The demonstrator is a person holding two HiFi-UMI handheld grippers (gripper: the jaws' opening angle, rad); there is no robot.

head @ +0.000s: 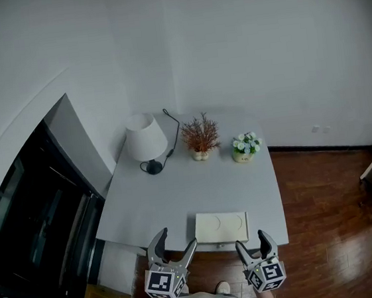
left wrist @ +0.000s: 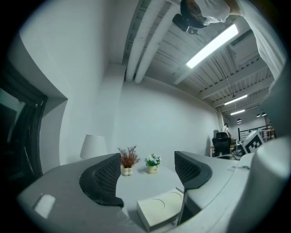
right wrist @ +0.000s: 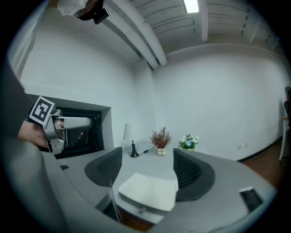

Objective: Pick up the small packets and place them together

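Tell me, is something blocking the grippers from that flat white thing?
Nothing visible does. The flat white box lies on the table at its near edge, just ahead of the open left gripper and right gripper.

Grey table (head: 171,193) carrying four items | white-shaded lamp (head: 146,140) standing at far left, black cord (head: 172,128) trailing behind | russet dried plant (head: 200,137) sitting just right of lamp | white-flowered pot (head: 245,147) sitting further right of lamp | flat cream box (head: 221,227) lying well forward of lamp

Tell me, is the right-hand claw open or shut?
Open. On the right claw the two dark ribbed jaws stand wide apart, gripping nothing; the flat cream box lies beyond them.
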